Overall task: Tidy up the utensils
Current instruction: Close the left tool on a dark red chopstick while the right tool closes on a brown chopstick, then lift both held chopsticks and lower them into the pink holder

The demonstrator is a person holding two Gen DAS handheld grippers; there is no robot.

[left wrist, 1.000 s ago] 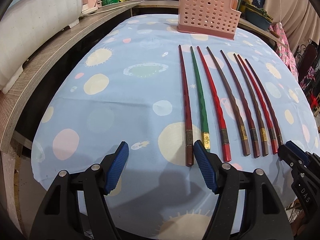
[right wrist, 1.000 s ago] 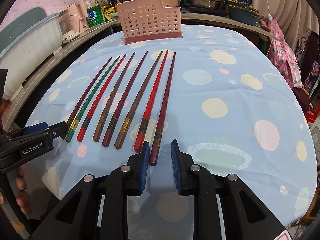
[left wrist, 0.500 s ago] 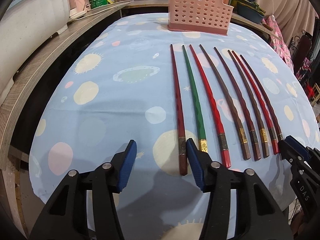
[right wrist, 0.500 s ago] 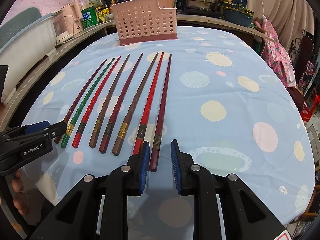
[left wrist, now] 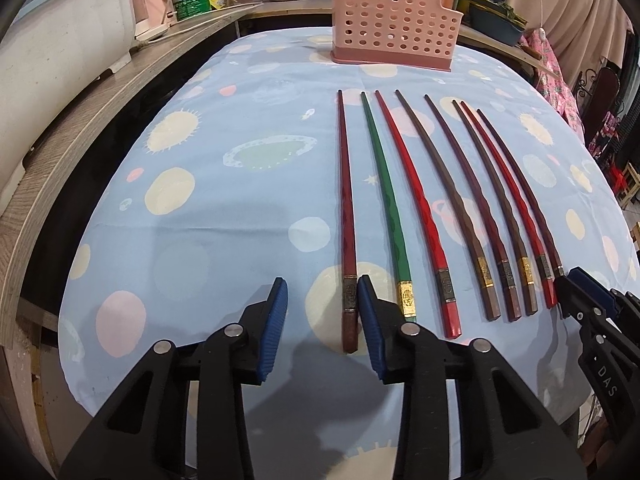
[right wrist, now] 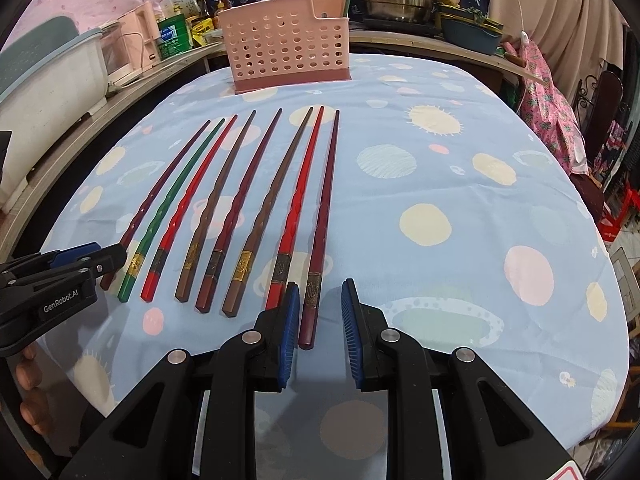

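Observation:
Several long chopsticks lie side by side on the blue spotted tablecloth (left wrist: 200, 240), thick ends toward me. The butt of the leftmost one, a dark red chopstick (left wrist: 346, 240), lies between the jaws of my left gripper (left wrist: 322, 320). It is close to the right pad; the left pad stands well clear. These jaws are closing. My right gripper (right wrist: 320, 320) straddles the butt of the rightmost maroon chopstick (right wrist: 320, 240), with a gap on the right side and no squeeze visible. A pink perforated utensil basket (left wrist: 394, 24) stands at the table's far end.
A green chopstick (left wrist: 390, 220) and a bright red one (left wrist: 420, 220) lie just right of the left gripper. A wooden counter (left wrist: 100, 120) with a white tub, bottles and pots runs along the left and back. Fingers of a hand (right wrist: 28, 376) show at the left edge.
The left gripper's jaws have narrowed steadily around the butt of the leftmost chopstick. The right gripper has kept its place and its gap.

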